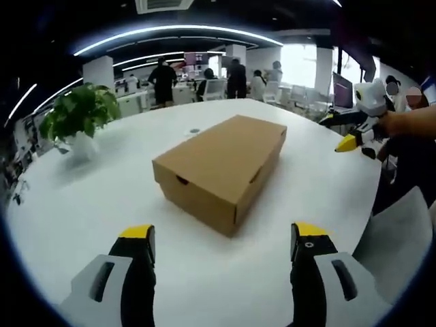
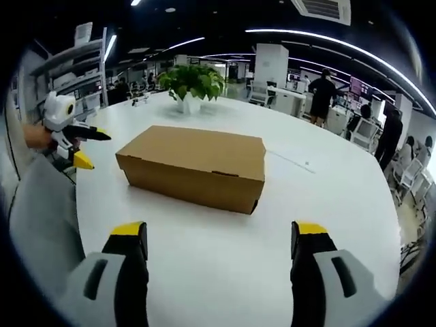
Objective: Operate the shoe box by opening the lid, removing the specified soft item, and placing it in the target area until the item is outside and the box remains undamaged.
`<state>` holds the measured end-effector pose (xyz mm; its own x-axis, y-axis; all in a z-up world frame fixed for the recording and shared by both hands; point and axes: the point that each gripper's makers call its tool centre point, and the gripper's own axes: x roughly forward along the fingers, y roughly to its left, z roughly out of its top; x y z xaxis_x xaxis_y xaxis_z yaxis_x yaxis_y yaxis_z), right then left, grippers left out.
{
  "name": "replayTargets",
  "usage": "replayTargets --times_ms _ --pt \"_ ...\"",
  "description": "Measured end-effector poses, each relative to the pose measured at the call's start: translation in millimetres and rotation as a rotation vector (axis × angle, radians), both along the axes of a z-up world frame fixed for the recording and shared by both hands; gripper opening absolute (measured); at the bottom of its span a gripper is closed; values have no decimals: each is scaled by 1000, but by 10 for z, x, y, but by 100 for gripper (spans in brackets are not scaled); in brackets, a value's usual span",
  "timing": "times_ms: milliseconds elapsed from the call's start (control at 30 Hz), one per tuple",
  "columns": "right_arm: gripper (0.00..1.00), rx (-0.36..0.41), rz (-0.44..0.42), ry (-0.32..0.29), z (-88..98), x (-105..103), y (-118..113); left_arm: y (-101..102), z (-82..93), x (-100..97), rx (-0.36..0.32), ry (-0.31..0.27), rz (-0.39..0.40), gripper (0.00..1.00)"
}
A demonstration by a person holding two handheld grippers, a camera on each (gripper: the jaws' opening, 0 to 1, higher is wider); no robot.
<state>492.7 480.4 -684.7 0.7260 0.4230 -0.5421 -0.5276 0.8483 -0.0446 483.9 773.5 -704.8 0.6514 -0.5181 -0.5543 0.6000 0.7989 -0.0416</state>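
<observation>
A closed brown cardboard shoe box (image 1: 223,163) lies on the round white table (image 1: 95,204); its lid is down and nothing of its contents shows. My left gripper (image 1: 221,240) hovers open in front of one short end, jaws wide apart and empty. In the right gripper view the same shoe box (image 2: 194,165) presents its long side, and my right gripper (image 2: 219,238) stands open and empty a little short of it. The right gripper (image 1: 357,136) appears at the table's right edge in the left gripper view. The left gripper (image 2: 71,136) is at the left in the right gripper view.
A potted green plant (image 1: 80,116) stands on the table beyond the box, also the plant (image 2: 192,83) in the right gripper view. A grey chair back (image 2: 37,218) sits at the table's edge. Several people (image 1: 163,80) and desks are far behind.
</observation>
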Motion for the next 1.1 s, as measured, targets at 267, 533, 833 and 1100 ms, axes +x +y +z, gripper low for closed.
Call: replayTargets --times_ms 267,533,833,1100 --pt "71 -32 45 -12 -38 215 -21 -67 -52 85 19 -23 24 75" --pt "63 -87 105 -13 -84 393 -6 -148 -45 225 15 -36 48 69" --pt "51 -165 180 5 -142 512 68 -292 -78 253 9 -33 69 62" --pt "46 -186 188 26 -174 566 82 -391 -45 271 5 -57 64 57"
